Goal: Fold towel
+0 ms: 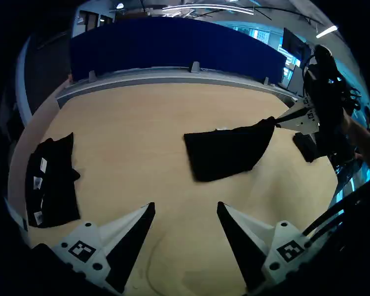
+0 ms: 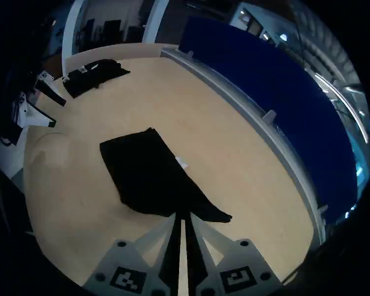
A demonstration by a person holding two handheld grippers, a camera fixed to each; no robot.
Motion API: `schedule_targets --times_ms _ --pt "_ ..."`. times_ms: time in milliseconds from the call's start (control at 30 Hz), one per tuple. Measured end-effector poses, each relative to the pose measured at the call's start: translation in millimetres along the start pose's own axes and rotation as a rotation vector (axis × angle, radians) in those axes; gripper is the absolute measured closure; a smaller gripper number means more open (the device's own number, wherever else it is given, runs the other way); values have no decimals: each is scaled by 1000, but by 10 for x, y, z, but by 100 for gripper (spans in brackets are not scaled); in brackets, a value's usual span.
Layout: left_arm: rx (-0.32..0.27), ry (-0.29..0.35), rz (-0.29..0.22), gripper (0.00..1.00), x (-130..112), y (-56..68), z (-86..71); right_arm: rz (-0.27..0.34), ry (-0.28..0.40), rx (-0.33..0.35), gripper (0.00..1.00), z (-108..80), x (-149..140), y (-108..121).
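A pale wooden desk (image 1: 135,128) spreads across both views, curved at its far edge. Along that edge stands a long blue partition (image 1: 175,49) on a grey base.

A black towel (image 1: 227,153) lies near the middle of the desk, mostly flat against the wood. One corner is drawn out to a point toward the right hand-held gripper (image 1: 278,121). In the right gripper view the towel (image 2: 145,172) spreads out just ahead of the fingers, with a small pale tag at its edge.

A pile of dark cloths (image 1: 52,182) with a few white tags sits at the left end of the desk, well apart from the towel. In the right gripper view this pile (image 2: 93,71) is far off, near the desk's corner.

The right hand-held gripper (image 2: 185,217) has its fingers drawn close together, pinching the towel's near edge between them. A person's hand holds it, seen in the left gripper view.

The left hand-held gripper (image 1: 185,204) hangs over bare wood, fingers spread wide, holding nothing, near the towel but apart from it.
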State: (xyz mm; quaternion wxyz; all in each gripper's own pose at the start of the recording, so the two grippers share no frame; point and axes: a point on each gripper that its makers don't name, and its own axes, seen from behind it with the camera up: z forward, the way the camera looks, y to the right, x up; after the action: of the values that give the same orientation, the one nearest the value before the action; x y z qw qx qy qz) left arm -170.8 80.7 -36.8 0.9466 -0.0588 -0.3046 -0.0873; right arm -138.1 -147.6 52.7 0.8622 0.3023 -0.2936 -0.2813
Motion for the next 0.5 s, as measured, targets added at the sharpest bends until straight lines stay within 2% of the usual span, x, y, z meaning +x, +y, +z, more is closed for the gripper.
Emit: schedule_targets --times_ms 167,367,500 --pt "7 1 -8 7 -3 -42 -40 -30 11 12 95 58 166 -58" --pt "20 8 -18 7 -20 -65 -111 -121 21 39 95 190 458 -220" --pt "36 15 -21 7 -44 -97 -171 -180 25 70 95 343 650 -417"
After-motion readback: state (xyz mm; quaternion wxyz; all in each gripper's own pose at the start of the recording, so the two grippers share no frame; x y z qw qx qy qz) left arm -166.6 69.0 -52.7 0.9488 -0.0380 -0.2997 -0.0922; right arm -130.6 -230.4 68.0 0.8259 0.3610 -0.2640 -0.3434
